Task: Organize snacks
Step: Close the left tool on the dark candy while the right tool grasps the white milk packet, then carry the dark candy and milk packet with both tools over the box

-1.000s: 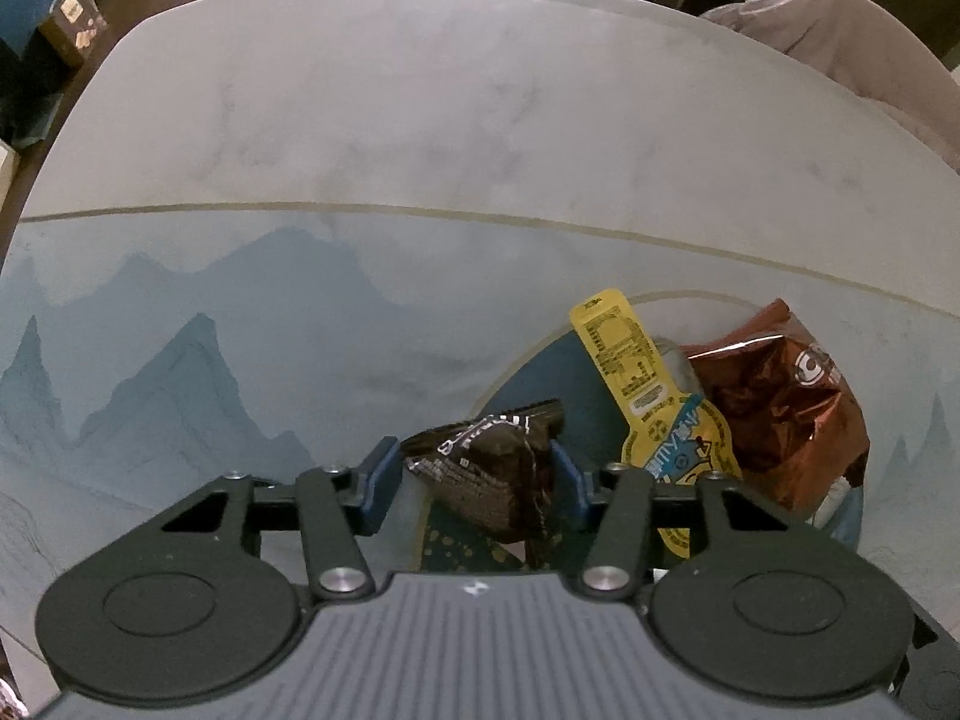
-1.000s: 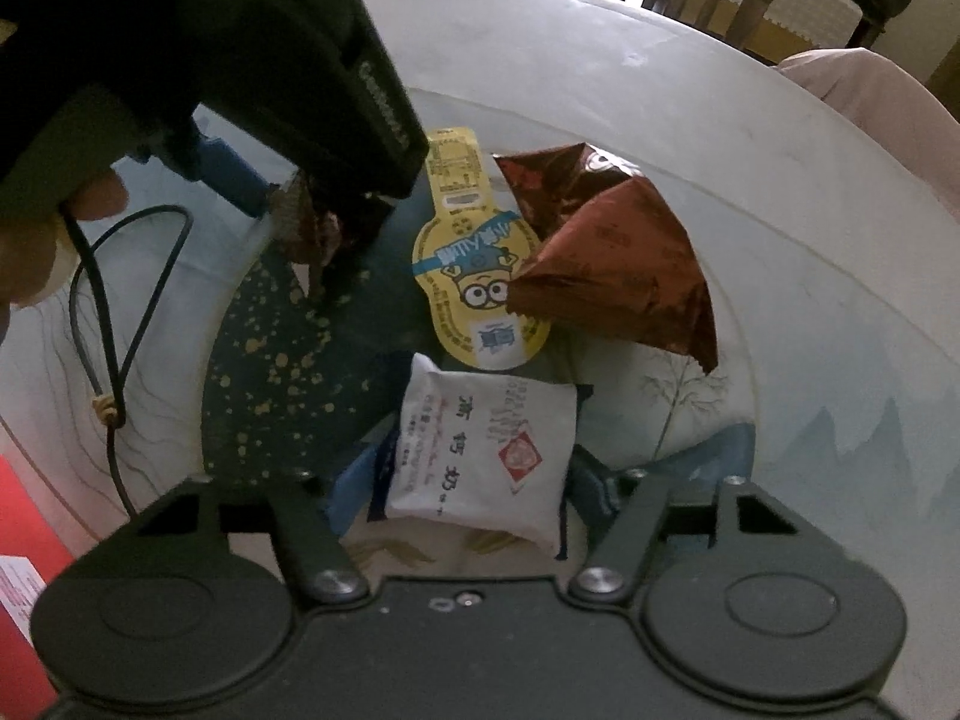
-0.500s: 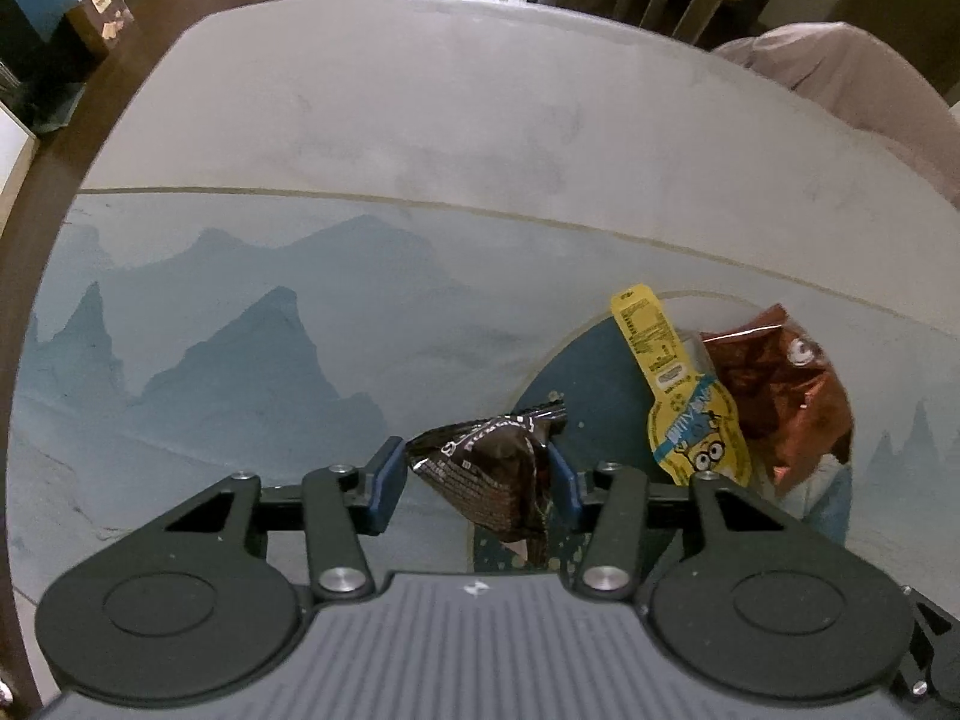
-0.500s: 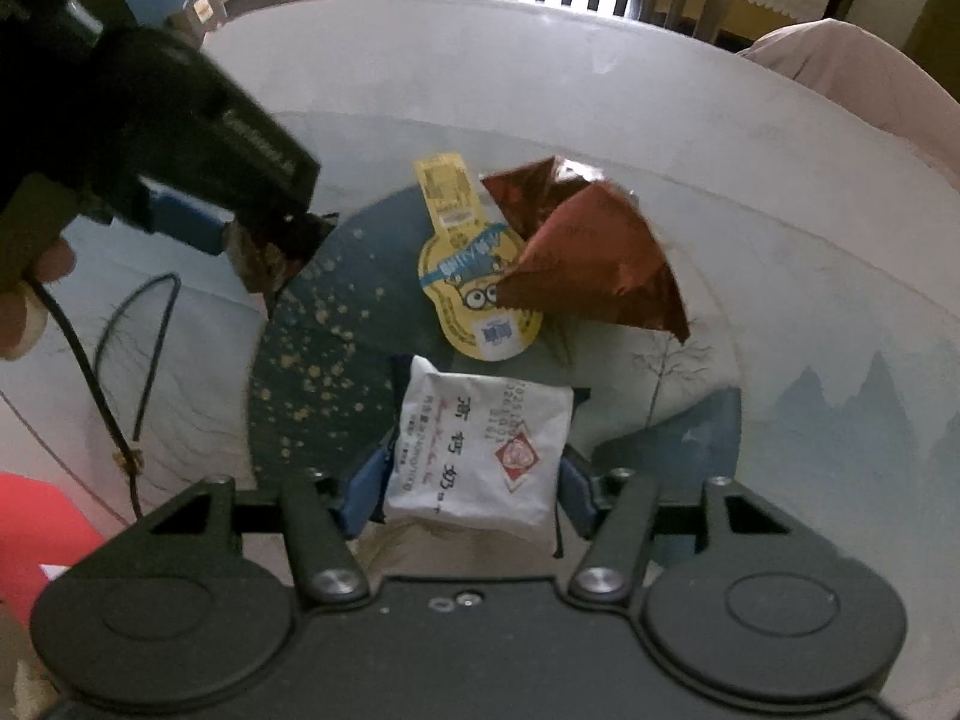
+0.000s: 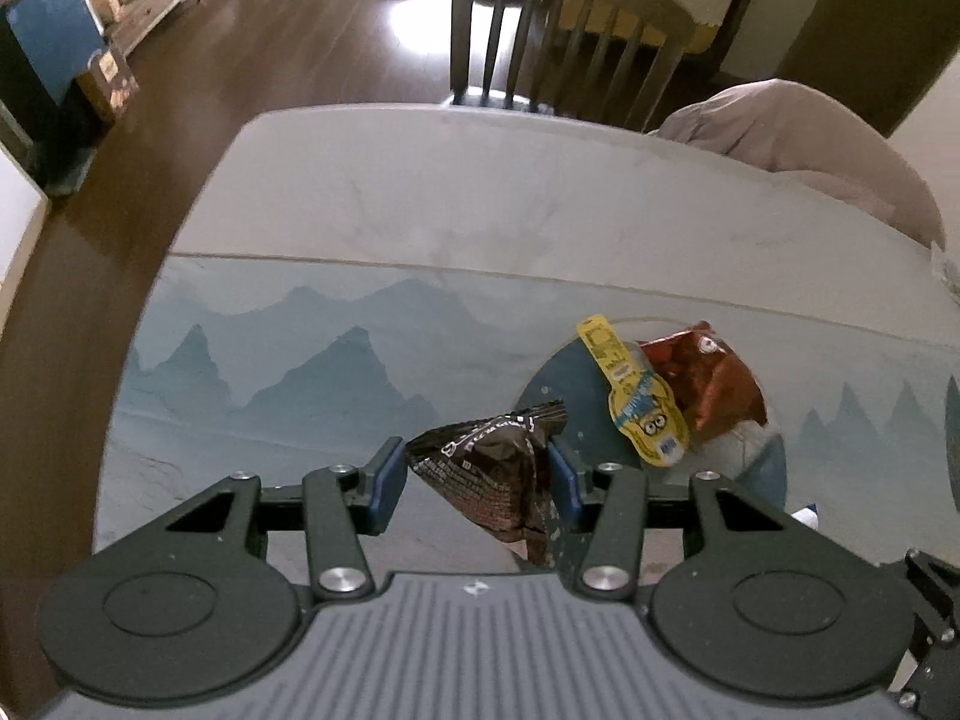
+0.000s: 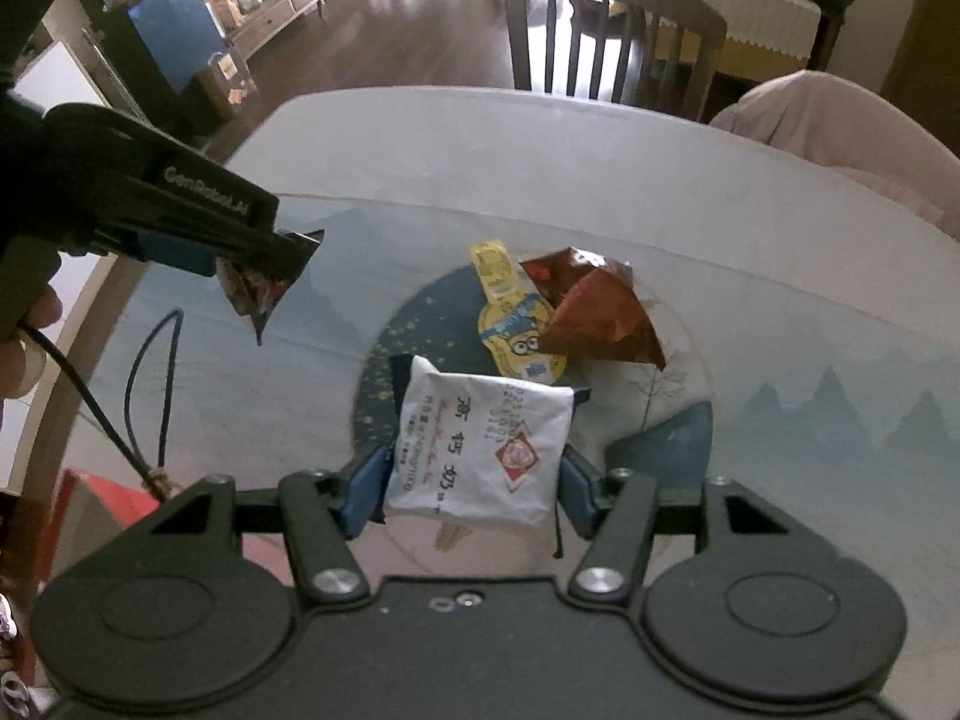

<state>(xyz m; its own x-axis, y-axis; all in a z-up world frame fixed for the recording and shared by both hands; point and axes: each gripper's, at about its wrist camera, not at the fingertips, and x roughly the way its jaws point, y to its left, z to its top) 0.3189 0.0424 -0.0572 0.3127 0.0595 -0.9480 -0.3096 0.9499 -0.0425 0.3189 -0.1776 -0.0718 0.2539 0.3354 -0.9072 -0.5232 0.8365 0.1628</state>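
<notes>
Above the table (image 5: pixel 420 210), left gripper (image 5: pixel 477 471) fingers clamped on dark wrapper (image 5: pixel 492 474), right gripper (image 6: pixel 471 492) fingers clamped on white packet (image 6: pixel 480 450).

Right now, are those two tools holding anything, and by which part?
Yes. The left tool pinches a dark brown snack packet across its middle; the right tool grips a white packet by its lower sides.

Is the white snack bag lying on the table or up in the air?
Up in the air. The white packet is pinched between the right gripper fingers, hanging above the table.
</notes>
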